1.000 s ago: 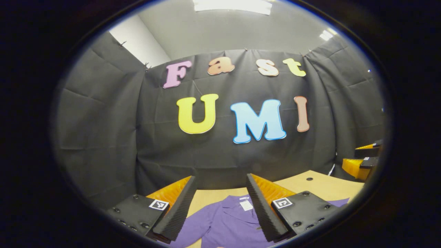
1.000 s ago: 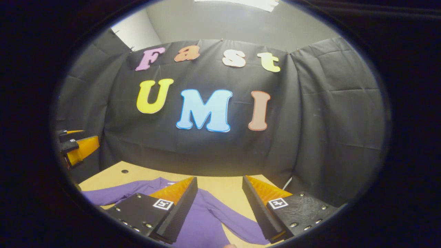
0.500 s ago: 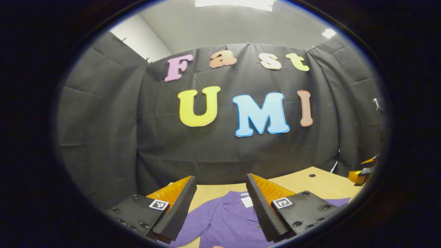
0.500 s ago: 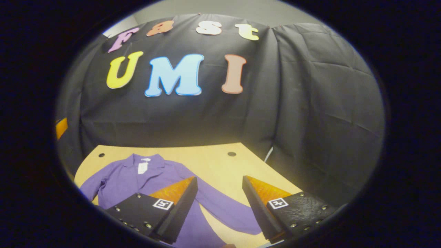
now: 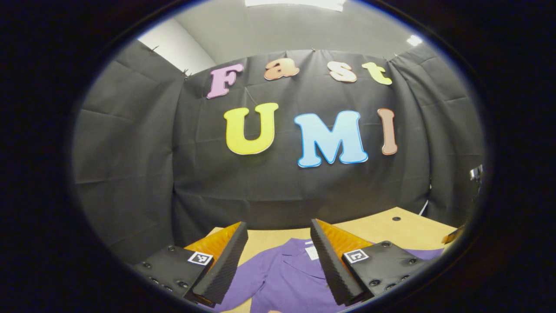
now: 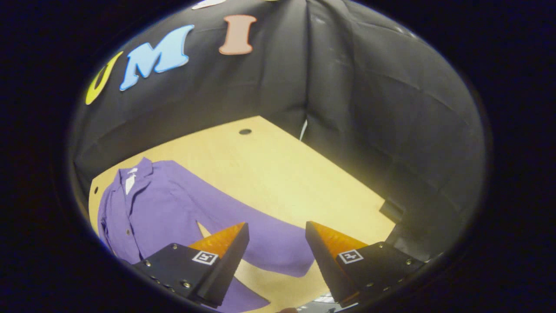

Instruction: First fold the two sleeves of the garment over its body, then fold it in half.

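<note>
- left gripper point(image 5: 278, 261): two wedge-shaped fingers with ribbed inner faces, dark mounting blocks with round screws, a small square black-and-white marker on each, at 7 and 5 o'clock.
- right gripper point(image 6: 276, 256): the same build, marker squares and screws.

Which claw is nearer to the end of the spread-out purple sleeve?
Right. The right claw hangs open just above the sleeve end. The left claw is open over the collar, farther from that cuff.

Matt purple cloth garment point(image 6: 173, 208) lies on a smooth, pale wooden table point(image 6: 278, 169).
</note>
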A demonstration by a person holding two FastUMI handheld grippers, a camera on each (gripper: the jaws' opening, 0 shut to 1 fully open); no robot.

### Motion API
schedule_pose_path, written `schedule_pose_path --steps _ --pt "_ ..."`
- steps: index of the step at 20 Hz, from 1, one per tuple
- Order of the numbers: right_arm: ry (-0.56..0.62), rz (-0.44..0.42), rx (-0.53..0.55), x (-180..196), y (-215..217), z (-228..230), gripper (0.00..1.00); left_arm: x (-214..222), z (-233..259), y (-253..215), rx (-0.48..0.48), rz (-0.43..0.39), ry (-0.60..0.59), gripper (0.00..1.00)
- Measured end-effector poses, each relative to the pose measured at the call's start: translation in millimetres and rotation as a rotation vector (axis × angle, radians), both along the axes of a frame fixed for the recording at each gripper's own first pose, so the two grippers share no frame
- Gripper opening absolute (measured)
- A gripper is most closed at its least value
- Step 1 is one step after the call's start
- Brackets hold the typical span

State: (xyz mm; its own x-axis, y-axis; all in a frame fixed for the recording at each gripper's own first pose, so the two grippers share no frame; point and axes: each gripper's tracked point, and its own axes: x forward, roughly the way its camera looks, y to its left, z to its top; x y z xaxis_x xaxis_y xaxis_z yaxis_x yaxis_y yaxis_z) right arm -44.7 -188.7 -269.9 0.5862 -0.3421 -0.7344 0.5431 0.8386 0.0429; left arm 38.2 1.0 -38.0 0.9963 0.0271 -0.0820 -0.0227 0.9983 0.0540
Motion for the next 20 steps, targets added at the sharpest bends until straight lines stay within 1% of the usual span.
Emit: schedule_pose_path --steps 2,6,9,14,16,17,18,19,20 --pt "0.058 -0.038 0.026 -8.3 -10.7 -22.3 0.85 0.3 -0.8 3.4 0.005 0.006 0.002 0.94" --pt "0.167 -0.076 0.042 -23.0 -24.1 -57.2 0.85 -0.1 -6.8 5.8 0.0 0.019 0.015 0.94" --pt "0.237 -0.097 0.03 -26.6 -33.0 -69.3 0.85 -1.4 -11.4 7.9 0.005 0.03 0.025 0.94" --pt "0.275 -0.1 0.092 -21.7 -29.0 -91.3 0.85 -5.7 -20.7 13.0 -0.006 0.051 0.049 0.94" --pt "0.276 -0.091 0.098 -20.7 -27.5 -93.3 0.87 -8.2 -18.8 16.2 0.002 0.064 0.043 0.94" --pt "0.281 -0.083 0.128 -21.5 -21.2 -95.7 0.86 -9.3 -17.3 17.9 0.003 0.067 0.038 0.94" --pt "0.261 -0.092 0.17 -17.1 -16.9 -97.3 0.9 -9.4 -17.2 19.0 0.004 0.069 0.037 0.94" --pt "0.243 -0.115 0.203 -13.7 -14.6 -95.5 0.84 -9.7 -17.6 20.6 0.003 0.072 0.037 0.94" --pt "0.243 -0.129 0.229 -14.6 -13.8 -95.6 0.7 -10.0 -18.8 21.9 0.001 0.074 0.037 0.94"
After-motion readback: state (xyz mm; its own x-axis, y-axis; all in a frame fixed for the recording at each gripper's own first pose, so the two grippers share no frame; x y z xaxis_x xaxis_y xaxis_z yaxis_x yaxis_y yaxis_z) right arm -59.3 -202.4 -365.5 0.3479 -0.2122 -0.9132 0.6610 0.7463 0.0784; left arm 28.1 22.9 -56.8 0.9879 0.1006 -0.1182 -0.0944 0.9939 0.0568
